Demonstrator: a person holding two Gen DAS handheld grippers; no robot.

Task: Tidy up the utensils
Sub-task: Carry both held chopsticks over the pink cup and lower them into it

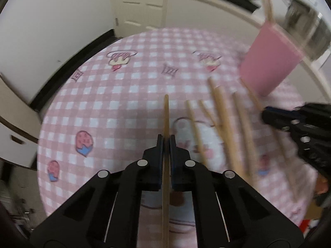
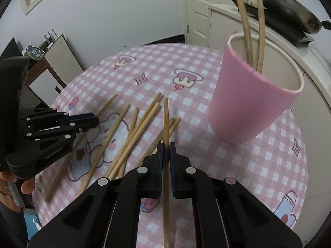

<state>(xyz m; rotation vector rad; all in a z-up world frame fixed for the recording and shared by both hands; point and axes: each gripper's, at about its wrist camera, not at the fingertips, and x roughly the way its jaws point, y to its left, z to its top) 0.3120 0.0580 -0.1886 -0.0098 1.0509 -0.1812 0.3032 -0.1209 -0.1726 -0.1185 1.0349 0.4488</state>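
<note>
**Over the checked counter: one chopstick pinched in each hand-held gripper**

Between the pads of the left hand-held gripper, a single wooden chopstick is clamped, running lengthwise along the fingers, tip pointing away. Right hand-held gripper pinches its own chopstick the same way. Both point steeply down at the counter.

Outward: loose chopsticks lie scattered and crossed on the pink checked cloth, between the two tools. Pink cup stands upright on the far right side, already holding a few sticks that lean out of its mouth.

Judged step: carry held sticks to the cup. To do it well, tilt each stick toward upright before lowering, bring the tip in over the rim rather than against the wall, and keep clear of the sticks already leaning inside. One at a time looks safer; the cup seems light and could tip.

Pose: a hand shows below the left tool's body, gripping from underneath. Left view is blurred.
</note>
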